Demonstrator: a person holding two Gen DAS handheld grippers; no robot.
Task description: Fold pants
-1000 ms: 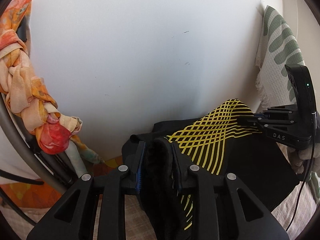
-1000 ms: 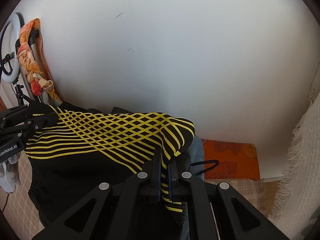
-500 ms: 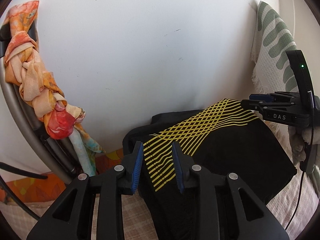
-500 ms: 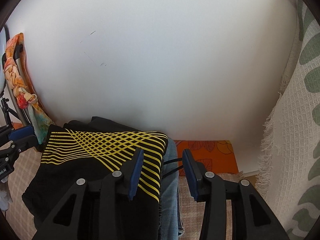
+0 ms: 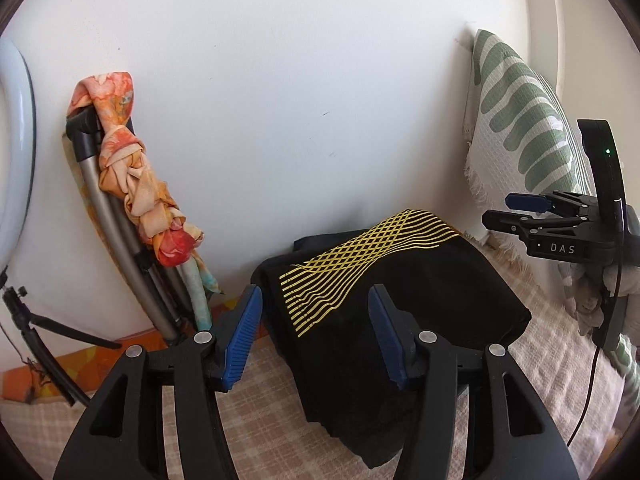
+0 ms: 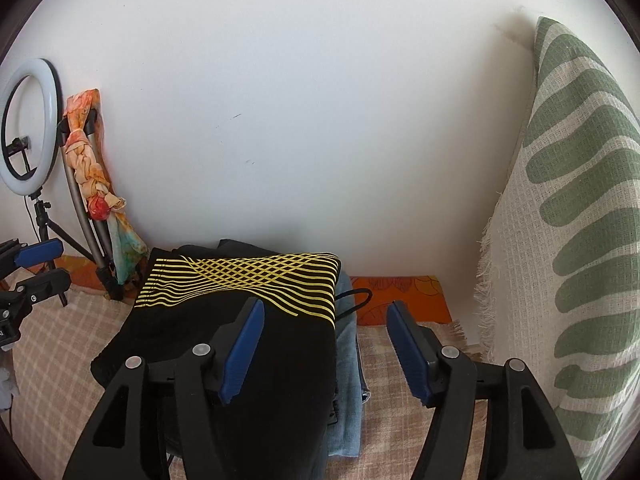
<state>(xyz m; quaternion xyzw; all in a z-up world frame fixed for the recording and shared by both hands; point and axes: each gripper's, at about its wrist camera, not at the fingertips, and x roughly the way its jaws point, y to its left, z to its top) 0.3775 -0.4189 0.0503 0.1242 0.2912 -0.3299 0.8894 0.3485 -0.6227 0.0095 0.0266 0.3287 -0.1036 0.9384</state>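
Note:
The black pants with yellow crossing lines [image 5: 400,300] lie folded on the checked bed cover, on top of a pile that includes blue jeans [image 6: 348,360]. They also show in the right wrist view [image 6: 240,312]. My left gripper [image 5: 316,336] is open and empty, just above the near end of the pants. My right gripper [image 6: 326,350] is open and empty over the right edge of the pile; it also shows in the left wrist view [image 5: 520,216]. The left gripper shows at the left edge of the right wrist view [image 6: 28,268].
A white wall stands close behind the pile. A folded frame with an orange scarf tied round it [image 5: 140,200] leans at the left, beside a ring light on a tripod [image 6: 28,128]. A green-patterned cushion [image 6: 580,220] stands at the right. An orange cloth [image 6: 400,296] lies by the wall.
Both grippers were shut on the pants and held them up. They have opened, let the pants down on the pile, and drawn back.

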